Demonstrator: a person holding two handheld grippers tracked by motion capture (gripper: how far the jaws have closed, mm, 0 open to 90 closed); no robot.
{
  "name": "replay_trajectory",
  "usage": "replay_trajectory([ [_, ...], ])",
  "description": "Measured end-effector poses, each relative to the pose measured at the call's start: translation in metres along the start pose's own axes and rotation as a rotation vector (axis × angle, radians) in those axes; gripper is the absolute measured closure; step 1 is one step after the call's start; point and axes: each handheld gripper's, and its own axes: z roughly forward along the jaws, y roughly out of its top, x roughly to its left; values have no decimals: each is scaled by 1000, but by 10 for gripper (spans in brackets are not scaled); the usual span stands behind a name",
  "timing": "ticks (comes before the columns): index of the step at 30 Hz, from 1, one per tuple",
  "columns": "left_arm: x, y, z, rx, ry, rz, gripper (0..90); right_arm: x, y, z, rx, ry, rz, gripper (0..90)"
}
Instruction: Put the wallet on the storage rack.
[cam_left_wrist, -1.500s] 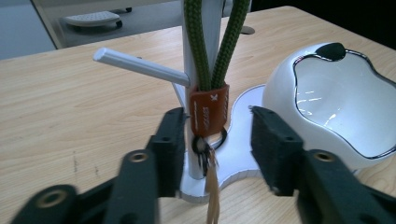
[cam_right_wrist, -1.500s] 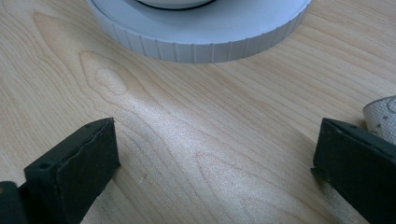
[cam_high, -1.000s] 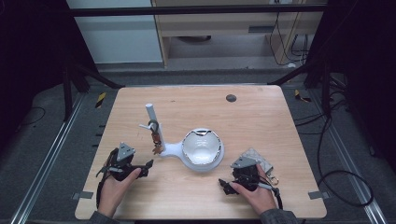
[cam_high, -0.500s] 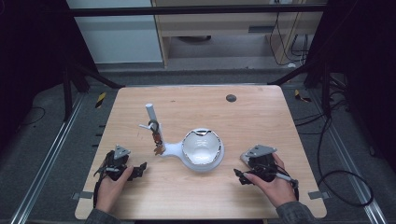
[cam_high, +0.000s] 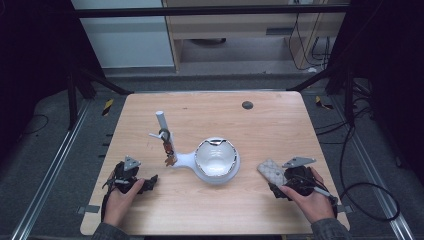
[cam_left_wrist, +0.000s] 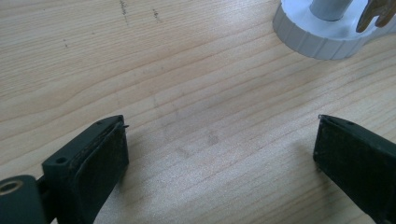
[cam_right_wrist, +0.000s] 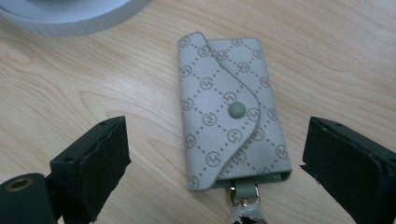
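Grey patterned key pouch lies flat between the right gripper's spread jaws.

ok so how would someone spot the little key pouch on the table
Start at the white bowl-shaped stand in the middle of the wooden table. Look to its right, just ahead of the right gripper: the key pouch lies flat there. It is the one pale fabric thing, diamond-patterned with a green snap.

The key pouch is pale grey with a repeating diamond-and-circle monogram print and a green snap; the tabletop is light wood grain; the stand white.
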Motion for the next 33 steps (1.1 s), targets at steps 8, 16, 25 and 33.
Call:
replay_trajectory([
  [8,0,0,1,3,-1,2,11,-9,0,-5,41,16,23,100],
  [16,0,0,1,3,-1,3,11,-17,12,-4,125,57,26,220],
  [25,0,1,1,5,-3,5,7,-17,17,13,208,57,33,170],
  [33,-1,1,1,6,-3,4,0,-19,16,24,257,56,35,164],
])
